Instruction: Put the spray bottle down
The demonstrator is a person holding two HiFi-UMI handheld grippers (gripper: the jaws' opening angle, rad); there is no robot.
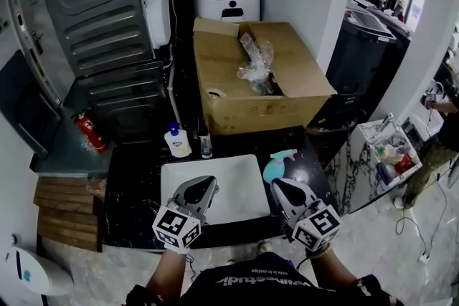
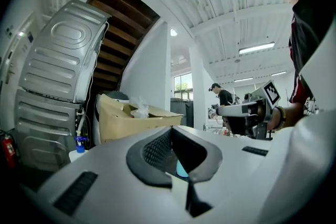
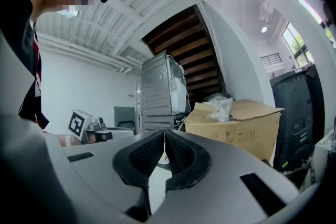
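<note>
Dark bench (image 1: 136, 175) has a white mat (image 1: 237, 186) on it. The blue spray bottle (image 1: 275, 165) rests on the bench just beside the mat. The left hand-held gripper (image 1: 203, 188) and right hand-held gripper (image 1: 284, 188) are closed and hold nothing.

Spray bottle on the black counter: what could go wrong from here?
The spray bottle sits just ahead of the shut right gripper. A small forward move could knock it over, or push it toward the right edge of the counter.
</note>
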